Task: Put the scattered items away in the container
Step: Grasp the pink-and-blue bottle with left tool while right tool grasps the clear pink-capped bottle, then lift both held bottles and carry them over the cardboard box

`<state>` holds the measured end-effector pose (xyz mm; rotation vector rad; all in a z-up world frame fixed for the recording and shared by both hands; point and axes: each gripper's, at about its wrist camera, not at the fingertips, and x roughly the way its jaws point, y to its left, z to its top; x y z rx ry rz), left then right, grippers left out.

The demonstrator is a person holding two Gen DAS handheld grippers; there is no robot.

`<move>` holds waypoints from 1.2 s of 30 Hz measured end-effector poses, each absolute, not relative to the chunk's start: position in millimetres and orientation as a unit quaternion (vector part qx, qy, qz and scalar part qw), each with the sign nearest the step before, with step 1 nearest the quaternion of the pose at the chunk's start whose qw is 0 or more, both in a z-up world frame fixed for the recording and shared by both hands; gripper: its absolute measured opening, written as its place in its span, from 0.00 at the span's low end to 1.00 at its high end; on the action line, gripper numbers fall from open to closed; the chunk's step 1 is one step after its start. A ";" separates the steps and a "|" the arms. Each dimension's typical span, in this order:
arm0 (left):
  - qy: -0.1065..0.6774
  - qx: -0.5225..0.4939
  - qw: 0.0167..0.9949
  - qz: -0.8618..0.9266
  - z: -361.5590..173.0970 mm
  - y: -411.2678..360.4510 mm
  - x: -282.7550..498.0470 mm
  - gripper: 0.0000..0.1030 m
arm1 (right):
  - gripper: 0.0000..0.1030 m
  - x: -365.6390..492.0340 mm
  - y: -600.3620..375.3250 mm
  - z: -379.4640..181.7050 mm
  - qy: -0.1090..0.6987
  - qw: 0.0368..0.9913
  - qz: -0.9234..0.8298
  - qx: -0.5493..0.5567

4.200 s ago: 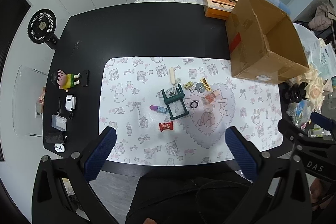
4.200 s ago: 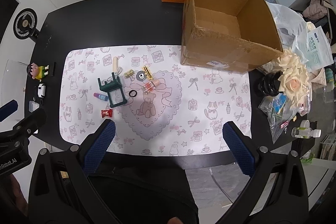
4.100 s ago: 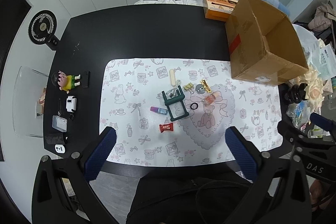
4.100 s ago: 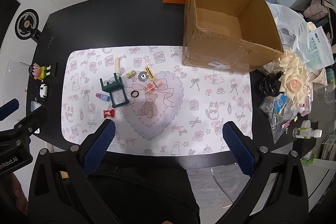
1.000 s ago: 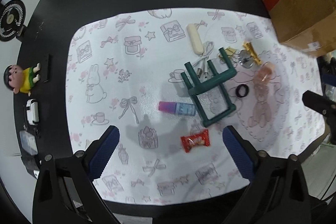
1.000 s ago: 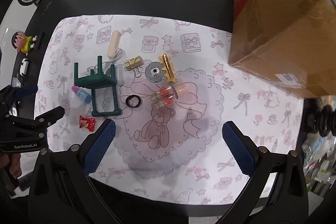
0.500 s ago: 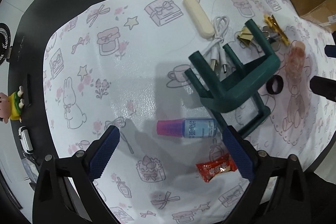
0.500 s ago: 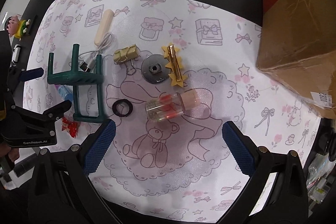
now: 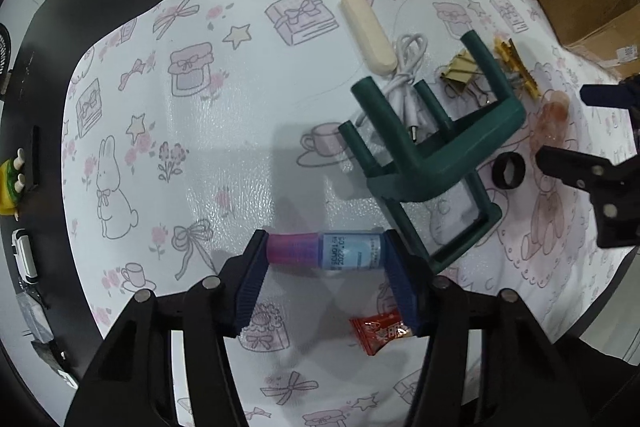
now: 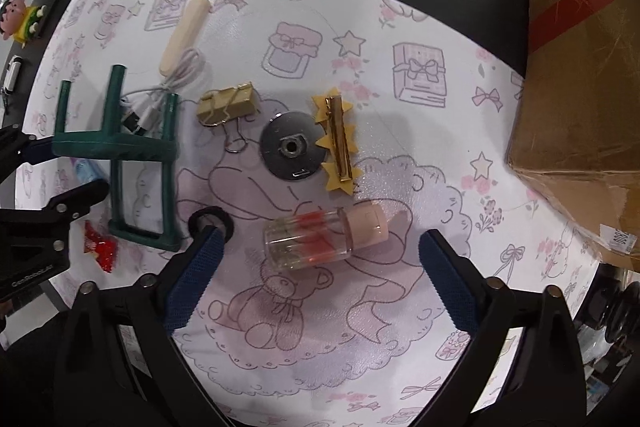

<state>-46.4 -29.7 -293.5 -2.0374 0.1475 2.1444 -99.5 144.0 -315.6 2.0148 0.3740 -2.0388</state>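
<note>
Left wrist view: the left gripper (image 9: 325, 261), wide apart half a second ago, now pinches the pink-and-blue tube (image 9: 325, 255) on the printed mat (image 9: 208, 131), beside the toppled green stool (image 9: 430, 155). Right gripper (image 10: 316, 255) stays spread around the glass vial (image 10: 322, 235). The cardboard box (image 10: 580, 67) at the mat's right edge is cut off, its opening unseen.

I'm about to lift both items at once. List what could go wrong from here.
The left gripper pinches the small tube end to end, so it may pop out. The green stool lies right against that gripper's right finger and could get dragged. The right gripper, open around the glass bottle, may roll it when closing.
</note>
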 end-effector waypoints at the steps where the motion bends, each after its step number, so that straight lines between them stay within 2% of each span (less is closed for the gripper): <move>1: 0.046 -0.685 0.090 0.722 -293.3 -30.7 -46.0 0.54 | 0.85 -100.1 145.3 -319.5 0.126 0.125 -0.696 0.696; 3: 0.040 -0.685 0.090 0.722 -293.1 -32.9 -45.9 0.54 | 0.71 -100.1 147.9 -326.9 0.121 0.125 -0.687 0.706; 7: 0.034 -0.686 0.087 0.722 -291.0 -38.3 -45.2 0.54 | 0.62 -99.0 152.1 -325.7 0.109 0.120 -0.697 0.698; 19: 0.039 -0.674 0.073 0.734 -266.6 -44.9 -40.9 0.54 | 0.61 -89.4 157.4 -295.6 0.089 0.107 -0.716 0.684; 23: 0.028 -0.663 0.059 0.745 -243.6 -47.7 -37.5 0.54 | 0.61 -83.9 156.2 -264.7 0.082 0.096 -0.730 0.671; 28: 0.020 -0.639 0.043 0.768 -187.3 -57.2 -40.0 0.54 | 0.61 -74.2 151.1 -210.6 0.075 0.073 -0.746 0.657; 36: -0.021 -0.604 0.020 0.797 -132.7 -47.4 -57.1 0.54 | 0.61 -55.4 156.0 -138.2 0.032 0.071 -0.760 0.645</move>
